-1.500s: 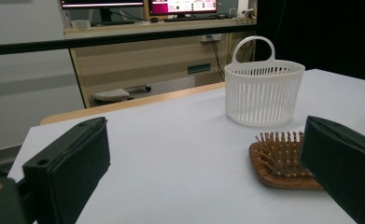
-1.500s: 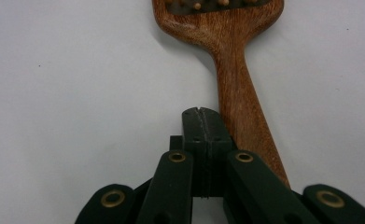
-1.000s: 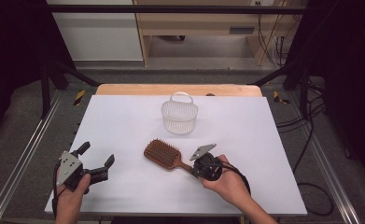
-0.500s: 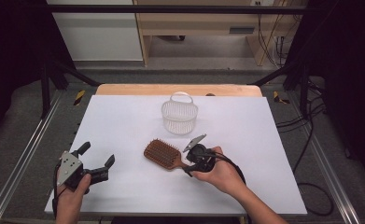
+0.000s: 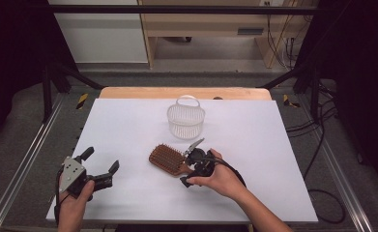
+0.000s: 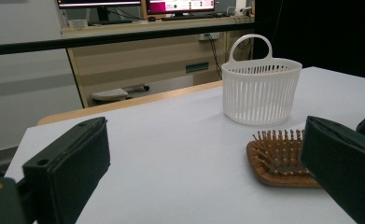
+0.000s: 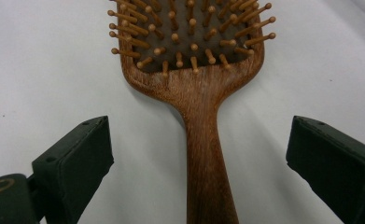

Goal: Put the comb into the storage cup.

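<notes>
A wooden brush [image 5: 168, 159] lies bristles-up on the table [image 5: 273, 145], near a basket [image 5: 186, 121]. The right gripper [image 7: 199, 154] straddles its handle, jaws apart, probably about to clamp. The left gripper [image 5: 98, 166] waits, released.

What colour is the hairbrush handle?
Dark reddish-brown wood grain, the hairbrush handle shows best in the right gripper view.

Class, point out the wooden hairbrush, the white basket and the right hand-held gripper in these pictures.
wooden hairbrush [image 7: 203, 140]: right gripper view, on its handle.
white basket [image 6: 259, 95]: left gripper view, on its slatted wall.
right hand-held gripper [image 7: 199, 154]: right gripper view, midway between its open jaws.
</notes>
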`<state>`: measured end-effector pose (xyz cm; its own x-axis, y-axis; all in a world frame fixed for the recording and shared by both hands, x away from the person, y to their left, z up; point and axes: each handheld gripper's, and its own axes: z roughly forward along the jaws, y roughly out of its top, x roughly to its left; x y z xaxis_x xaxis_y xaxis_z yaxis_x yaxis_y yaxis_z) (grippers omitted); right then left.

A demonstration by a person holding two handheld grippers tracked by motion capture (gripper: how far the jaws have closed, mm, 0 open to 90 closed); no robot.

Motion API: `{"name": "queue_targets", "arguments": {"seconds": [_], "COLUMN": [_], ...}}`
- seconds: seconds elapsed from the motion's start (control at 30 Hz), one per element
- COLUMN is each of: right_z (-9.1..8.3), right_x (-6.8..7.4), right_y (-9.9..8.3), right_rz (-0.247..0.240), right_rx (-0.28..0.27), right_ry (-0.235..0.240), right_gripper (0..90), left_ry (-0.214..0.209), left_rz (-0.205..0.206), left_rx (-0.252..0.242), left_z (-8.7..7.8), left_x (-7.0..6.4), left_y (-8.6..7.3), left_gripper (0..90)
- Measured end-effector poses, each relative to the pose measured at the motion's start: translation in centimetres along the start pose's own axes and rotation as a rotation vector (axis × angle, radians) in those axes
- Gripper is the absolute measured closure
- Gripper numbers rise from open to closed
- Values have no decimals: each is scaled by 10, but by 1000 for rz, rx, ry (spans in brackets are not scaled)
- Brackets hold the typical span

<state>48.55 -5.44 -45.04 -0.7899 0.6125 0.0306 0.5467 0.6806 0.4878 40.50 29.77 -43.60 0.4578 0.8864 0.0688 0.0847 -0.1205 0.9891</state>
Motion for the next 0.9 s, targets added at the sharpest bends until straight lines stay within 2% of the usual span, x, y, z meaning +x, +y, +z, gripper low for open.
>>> {"name": "queue_targets", "arguments": {"seconds": [0.33,0.63,0.7,0.73,0.87,0.9], "right_z": [9,11,11,11,10,10], "right_x": [-3,0,1,1,1,1], "right_y": [3,4,4,4,6,6], "right_rz": [-4,-31,-41,-41,-47,-47], "right_rx": [13,47,49,49,52,52], "right_ry": [5,-1,-11,-11,-13,-13], "right_gripper": [82,304,379,379,494,494], "left_ry": [-3,-4,-4,-4,-4,-5], "left_rz": [0,1,1,1,2,2], "left_rx": [2,2,2,2,2,2], "left_z": [0,1,1,1,1,1], "left_x": [0,-1,-1,-1,-1,-1], "left_y": [0,0,0,0,0,0], "left_gripper": [18,18,18,18,18,18]}}
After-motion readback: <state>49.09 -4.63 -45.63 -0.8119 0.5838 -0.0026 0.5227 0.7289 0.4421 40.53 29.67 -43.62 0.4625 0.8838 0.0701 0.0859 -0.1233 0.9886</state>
